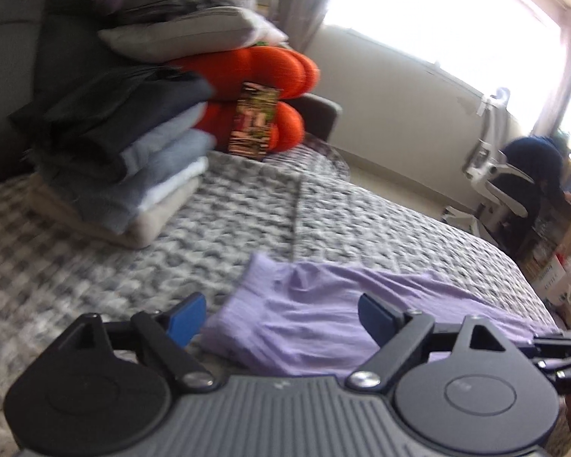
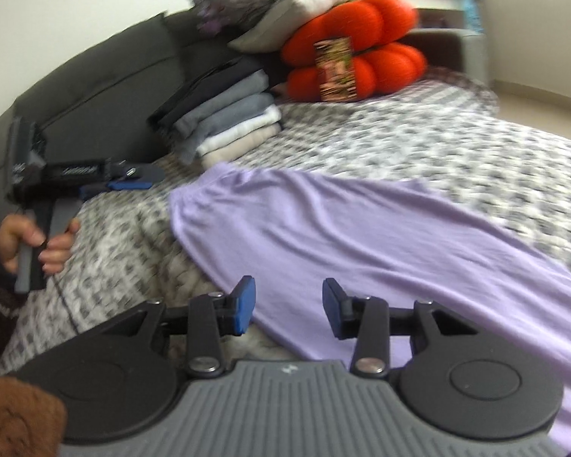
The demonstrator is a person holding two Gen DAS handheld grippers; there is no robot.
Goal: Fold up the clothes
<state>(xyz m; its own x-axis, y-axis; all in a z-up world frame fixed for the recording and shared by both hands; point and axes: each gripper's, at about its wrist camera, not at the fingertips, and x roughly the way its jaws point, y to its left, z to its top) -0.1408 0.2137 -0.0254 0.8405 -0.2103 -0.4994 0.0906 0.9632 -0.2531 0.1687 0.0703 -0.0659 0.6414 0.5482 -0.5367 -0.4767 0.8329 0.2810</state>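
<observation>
A lilac garment (image 2: pixel 361 236) lies spread on the grey checked bedspread (image 2: pixel 418 141). Both the left gripper (image 1: pixel 281 316) and right gripper (image 2: pixel 288 304) hang released above its edge, grasping nothing. A folded stack (image 1: pixel 125 167) and orange cushions (image 2: pixel 358 45) sit near the dark headboard (image 2: pixel 95 83)

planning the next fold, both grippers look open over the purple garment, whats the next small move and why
Probably lower the left gripper and close it on the near edge of the purple garment. Both it and the right gripper are open and empty, and the garment lies long and unfolded across the blanket.
</observation>
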